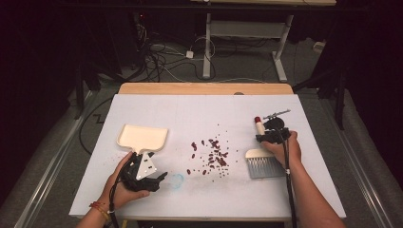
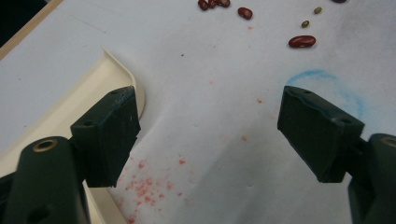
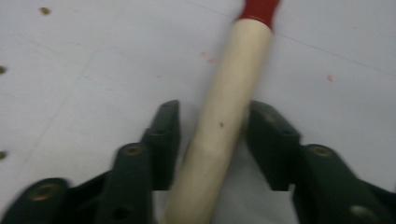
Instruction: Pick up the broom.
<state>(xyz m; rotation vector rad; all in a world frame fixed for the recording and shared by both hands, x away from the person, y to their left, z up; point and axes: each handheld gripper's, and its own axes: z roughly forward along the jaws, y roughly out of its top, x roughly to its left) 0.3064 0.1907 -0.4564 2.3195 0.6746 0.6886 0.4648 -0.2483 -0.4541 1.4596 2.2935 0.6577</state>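
Two forearms enter from the near edge of a white table (image 1: 304, 190). Left hand holds the left gripper (image 1: 142, 176) beside the handle of a cream dustpan (image 1: 142, 137), which lies flat on the left with its open mouth facing away, probably ready to receive debris. Its jaws stand wide apart on nothing; the left gripper view shows the dustpan's rim just outside one jaw and bare table between them.

On the right, the right gripper (image 3: 212, 140) straddles the cream, red-tipped handle of a small brush (image 1: 263, 161), its grey bristles nearer the person. From above the hand hides the jaws; the right gripper view shows them close on both sides of the handle, apparently gripping it.

Dark red beans (image 1: 211, 154) lie scattered between the tools.
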